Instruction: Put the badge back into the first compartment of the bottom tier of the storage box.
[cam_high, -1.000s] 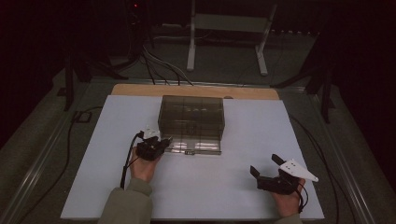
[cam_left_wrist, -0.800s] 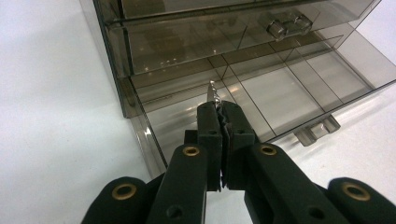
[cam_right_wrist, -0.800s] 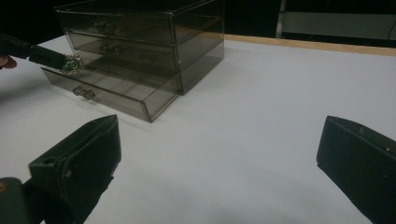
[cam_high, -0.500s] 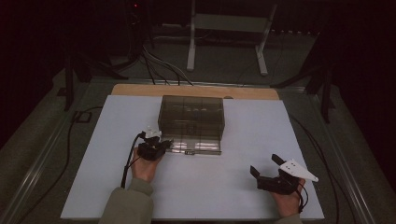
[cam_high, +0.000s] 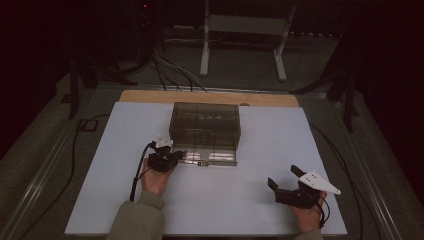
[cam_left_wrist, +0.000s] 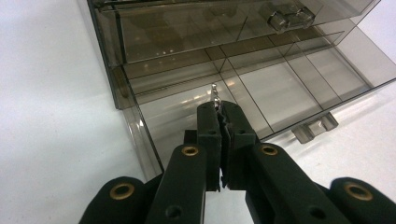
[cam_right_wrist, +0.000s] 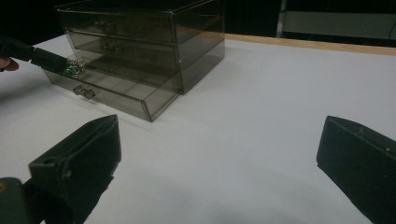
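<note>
Left hand-held gripper (cam_left_wrist: 220, 108) is clenched on a small silvery metal piece (cam_left_wrist: 214, 94), thin and glittery; the piece sticks straight out past the fingertips, long axis in line with the jaws, tip pointing into the pulled-out bottom drawer (cam_left_wrist: 280, 93) of the drawer box (cam_high: 205, 124). In the right gripper view the same piece (cam_right_wrist: 71, 68) hangs just over the drawer's near-left corner. Whether it touches the drawer floor I can't tell. The drawer is smoky clear plastic with thin divider walls forming rectangular compartments and a small clear pull (cam_left_wrist: 315, 129) on the front, to the right of the jaws. The box is the same tinted plastic, boxy, three drawers stacked, upper two shut. Right hand-held gripper (cam_high: 286, 180) is released, jaws wide, nothing between them, resting well apart from the box on the tabletop (cam_high: 240, 210). The tabletop is a flat matte white sheet with a wood edge at the far side. The room is dark; cables and a metal stand on the floor beyond.
</note>
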